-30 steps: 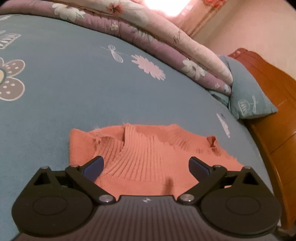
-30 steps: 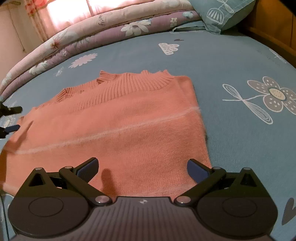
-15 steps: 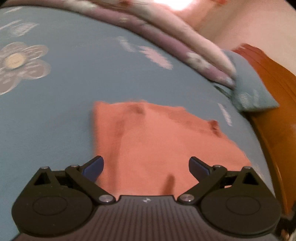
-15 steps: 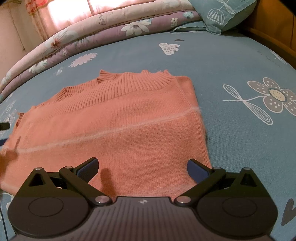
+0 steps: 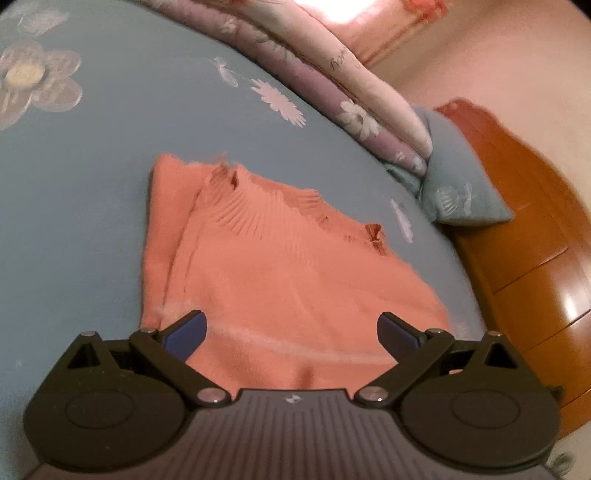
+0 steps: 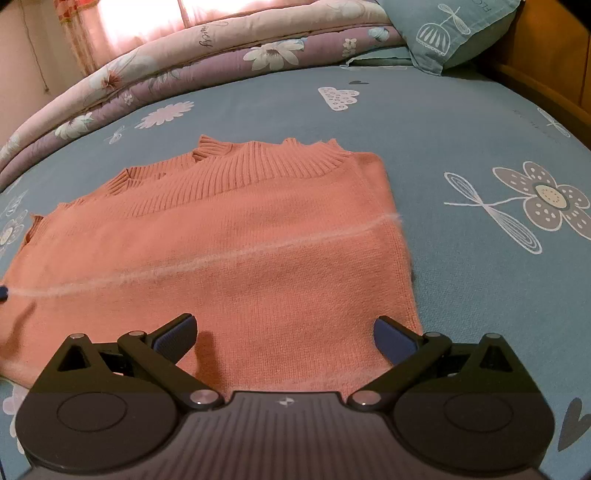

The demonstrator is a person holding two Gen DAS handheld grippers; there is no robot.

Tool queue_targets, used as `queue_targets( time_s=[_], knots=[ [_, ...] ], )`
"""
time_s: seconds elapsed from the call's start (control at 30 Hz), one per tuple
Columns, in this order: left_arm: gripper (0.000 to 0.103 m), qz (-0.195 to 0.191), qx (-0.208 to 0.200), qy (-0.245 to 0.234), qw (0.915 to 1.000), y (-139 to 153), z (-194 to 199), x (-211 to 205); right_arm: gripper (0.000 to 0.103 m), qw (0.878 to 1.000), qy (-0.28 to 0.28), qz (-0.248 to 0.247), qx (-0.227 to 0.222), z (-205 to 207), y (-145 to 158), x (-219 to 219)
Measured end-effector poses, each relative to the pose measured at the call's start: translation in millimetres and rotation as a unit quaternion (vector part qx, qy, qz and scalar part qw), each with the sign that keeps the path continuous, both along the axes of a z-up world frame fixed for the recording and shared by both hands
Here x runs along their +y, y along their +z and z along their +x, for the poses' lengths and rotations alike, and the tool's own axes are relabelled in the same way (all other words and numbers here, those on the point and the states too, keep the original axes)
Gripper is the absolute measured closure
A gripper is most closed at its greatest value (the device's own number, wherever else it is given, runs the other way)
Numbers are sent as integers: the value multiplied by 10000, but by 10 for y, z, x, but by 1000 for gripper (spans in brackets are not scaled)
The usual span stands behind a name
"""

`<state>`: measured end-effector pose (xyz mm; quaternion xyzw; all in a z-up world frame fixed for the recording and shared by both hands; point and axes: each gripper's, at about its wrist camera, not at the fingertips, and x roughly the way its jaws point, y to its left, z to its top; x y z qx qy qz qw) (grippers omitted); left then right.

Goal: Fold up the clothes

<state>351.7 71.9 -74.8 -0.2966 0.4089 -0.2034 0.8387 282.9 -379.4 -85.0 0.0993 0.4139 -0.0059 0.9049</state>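
Left gripper [image 5: 291, 332] had jaws spread wide, nothing btwn them, hovering over the near edge of the salmon-pink knit sweater [image 5: 280, 280]. Right gripper [image 6: 284, 338] likewise wide open & empty, over the sweater's hem. Sweater [image 6: 229, 243] lay flat on the blue floral bedsheet [image 6: 461, 140], folded at the sides, ribbed collar [image 6: 266, 162] at the far end, a pale fuzzy stripe across the body. Beyond: rolled floral quilt [image 6: 192, 48], blue pillow [image 6: 454, 29], wooden headboard [image 5: 528, 266].
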Motion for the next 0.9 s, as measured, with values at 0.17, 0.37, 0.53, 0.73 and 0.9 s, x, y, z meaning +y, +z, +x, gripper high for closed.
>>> queue_targets(
  time_s=[0.17,0.37,0.53,0.73,0.9],
  knots=[
    [5,503,54,-84,9987,90,-151,-65,0,10000,8,-62,-6,-3,-6,16],
    [4,412,-327,-408,9978,208,-580,-224,0,9990,122,-437,12,-10,-44,126],
    [4,1124,-693,-312,9908,72,-842,-308,0,9981,140,-599,-78,-44,-79,166],
    [2,1489,-1548,-586,9749,220,-977,-385,0,9981,108,-605,-91,-48,-97,163],
    [2,890,-1022,-350,9902,43,-821,-194,0,9964,87,-812,-232,-87,-140,228]
  ],
)
